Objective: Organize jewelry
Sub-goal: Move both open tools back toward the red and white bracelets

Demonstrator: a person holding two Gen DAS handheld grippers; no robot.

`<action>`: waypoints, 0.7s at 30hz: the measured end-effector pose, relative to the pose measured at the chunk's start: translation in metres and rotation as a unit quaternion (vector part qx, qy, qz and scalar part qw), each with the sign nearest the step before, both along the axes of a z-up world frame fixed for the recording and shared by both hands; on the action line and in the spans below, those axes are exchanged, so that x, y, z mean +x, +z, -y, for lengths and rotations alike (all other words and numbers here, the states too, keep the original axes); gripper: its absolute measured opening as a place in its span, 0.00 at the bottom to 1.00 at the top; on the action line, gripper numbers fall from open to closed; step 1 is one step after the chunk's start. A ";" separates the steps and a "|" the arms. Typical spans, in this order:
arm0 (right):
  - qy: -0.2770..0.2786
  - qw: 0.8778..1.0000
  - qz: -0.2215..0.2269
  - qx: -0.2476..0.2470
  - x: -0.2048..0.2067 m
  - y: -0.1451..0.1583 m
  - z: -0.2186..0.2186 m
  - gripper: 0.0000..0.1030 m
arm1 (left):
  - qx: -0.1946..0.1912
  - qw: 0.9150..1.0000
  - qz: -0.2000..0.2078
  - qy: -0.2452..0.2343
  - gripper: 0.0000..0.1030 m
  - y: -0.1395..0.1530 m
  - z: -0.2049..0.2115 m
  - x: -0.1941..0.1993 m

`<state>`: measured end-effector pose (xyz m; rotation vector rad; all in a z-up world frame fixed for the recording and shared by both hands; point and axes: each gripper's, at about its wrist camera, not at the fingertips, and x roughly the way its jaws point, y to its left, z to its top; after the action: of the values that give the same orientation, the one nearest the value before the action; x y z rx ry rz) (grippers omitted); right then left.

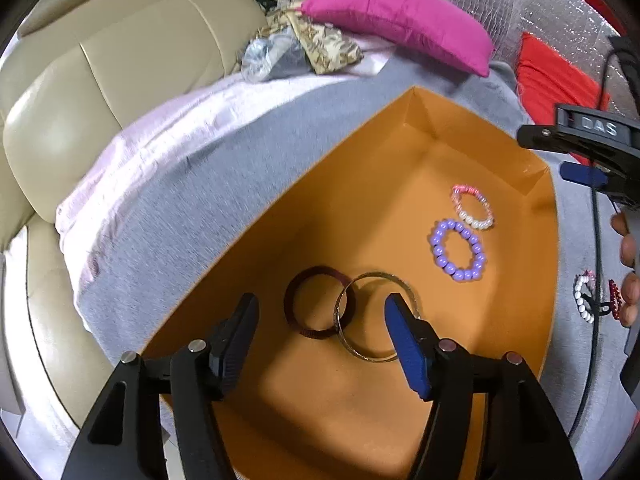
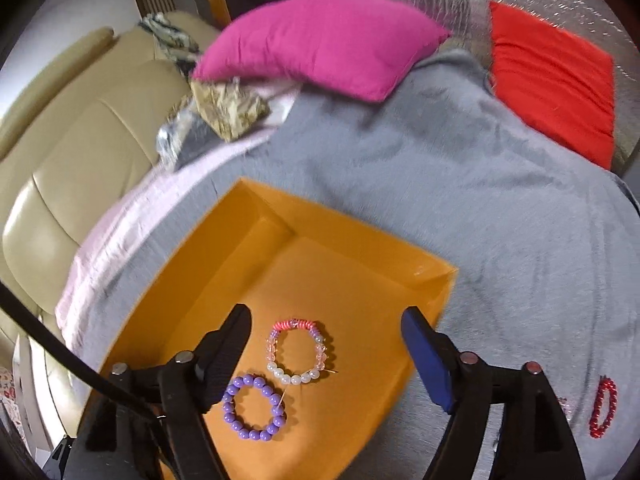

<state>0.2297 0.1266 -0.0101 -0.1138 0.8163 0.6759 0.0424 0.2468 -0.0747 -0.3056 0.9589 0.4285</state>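
Note:
An orange open box (image 1: 360, 184) (image 2: 224, 256) lies on a grey blanket. In it lie a dark red bangle (image 1: 296, 320), a thin metal bangle (image 1: 352, 350) overlapping it, a purple bead bracelet (image 1: 458, 249) (image 2: 255, 407) and a pink-and-pearl bracelet (image 1: 473, 207) (image 2: 298, 351). My left gripper (image 1: 322, 312) is open and empty above the two bangles. My right gripper (image 2: 324, 328) is open and empty above the pink-and-pearl bracelet; its body shows in the left wrist view (image 1: 592, 140). A red bead bracelet (image 2: 603, 407) (image 1: 615, 298) and a white bead bracelet (image 1: 582, 298) lie on the blanket right of the box.
The grey blanket (image 2: 460, 184) covers a beige leather sofa (image 1: 80, 92). A pink pillow (image 2: 320, 40) and a red cushion (image 2: 556, 76) lie at the back. Patterned cloth and a plastic bag (image 1: 296, 48) sit left of the pillow. A black cable (image 1: 596, 280) runs down the right side.

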 end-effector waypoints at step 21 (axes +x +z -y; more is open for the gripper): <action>-0.067 0.993 0.043 0.088 -0.084 0.006 0.200 0.86 | 0.033 0.994 0.069 -0.078 0.68 0.065 0.088 -0.039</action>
<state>0.1458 -0.0737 -0.0039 0.0711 0.6715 0.6081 0.0033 0.1590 -0.0099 -0.1962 0.8245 0.2915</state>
